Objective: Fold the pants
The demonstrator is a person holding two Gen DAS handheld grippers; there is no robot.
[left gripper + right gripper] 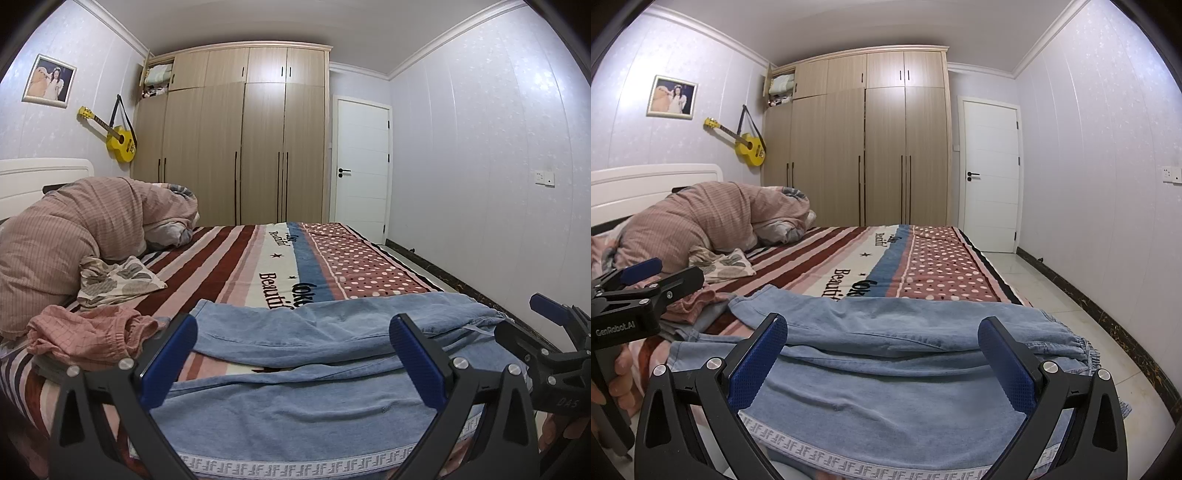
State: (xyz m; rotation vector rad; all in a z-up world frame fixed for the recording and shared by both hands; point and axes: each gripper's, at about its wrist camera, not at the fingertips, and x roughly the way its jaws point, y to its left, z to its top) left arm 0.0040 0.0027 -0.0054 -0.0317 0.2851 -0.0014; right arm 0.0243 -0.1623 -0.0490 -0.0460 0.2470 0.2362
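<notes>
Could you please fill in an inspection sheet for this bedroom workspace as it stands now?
Surface: striped blanket covering the bed.
Job's things: blue jeans spread at the near edge, partly folded over.
Clutter: pink garment, leaf-print pillow, bunched duvet.
Grippers: left gripper and right gripper open, fingers over the jeans, holding nothing.
Cables: nothing seen.
Surroundings: wardrobe, white door, yellow guitar.

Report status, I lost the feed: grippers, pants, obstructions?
Left gripper open, right gripper open. Blue pants unfolded on bed. Pink garment alongside, apart.
</notes>
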